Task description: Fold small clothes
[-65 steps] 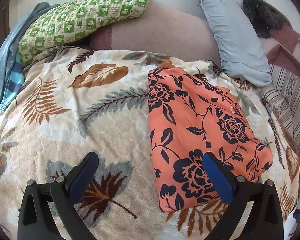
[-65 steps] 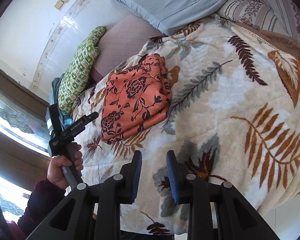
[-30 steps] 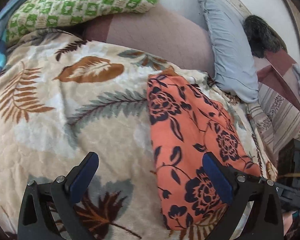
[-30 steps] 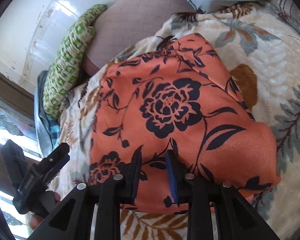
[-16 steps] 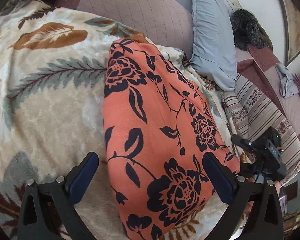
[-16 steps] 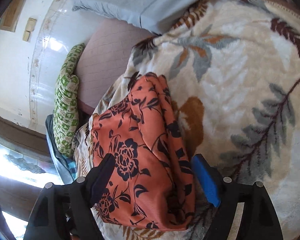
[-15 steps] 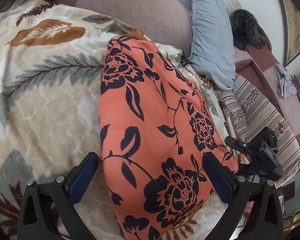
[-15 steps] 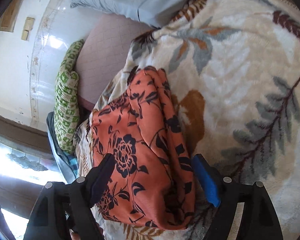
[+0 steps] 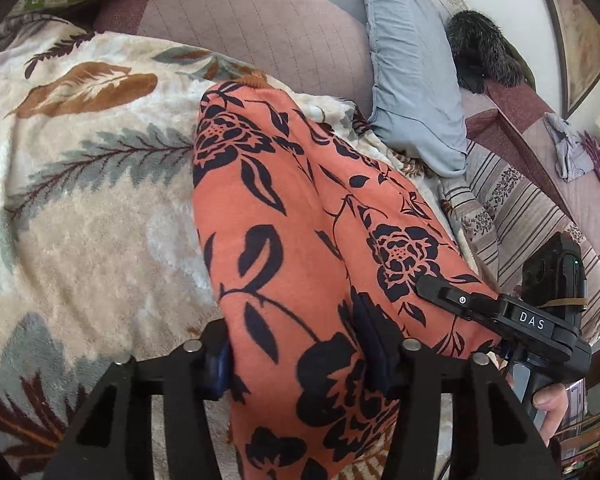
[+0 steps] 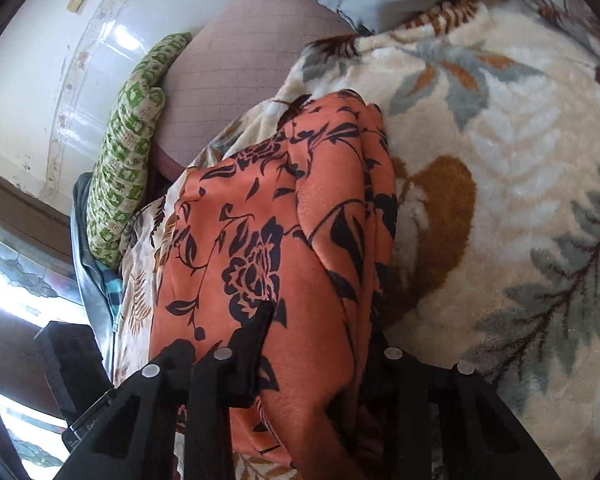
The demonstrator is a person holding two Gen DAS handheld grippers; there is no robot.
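An orange garment with black flowers (image 9: pixel 300 216) lies folded in a long strip on the leaf-patterned blanket (image 9: pixel 84 216). My left gripper (image 9: pixel 296 354) is at the garment's near end. Its jaws are closing, the cloth bulges up between the two pads, and they press on it. My right gripper (image 10: pixel 314 360) holds the same end from the other side. Its jaws are closing too, and a thick fold of the garment (image 10: pixel 292 208) is pinched between them; the cloth hides the right fingertip. In the left wrist view the right gripper (image 9: pixel 496 312) reaches in from the right, with a person's fingers on its handle.
Behind the garment lie a pink quilted cushion (image 9: pixel 260 24), a blue-grey pillow (image 9: pixel 412 80) and a green checked pillow (image 10: pixel 128 160). A dark furry thing (image 9: pixel 480 56) and striped bedding (image 9: pixel 520 208) are to the right. A bright window (image 10: pixel 12 288) is at the left.
Both grippers stood wide open around the garment's near end half a second ago; now their jaws have narrowed onto it and the cloth bunches up between them. The right gripper has come closer.
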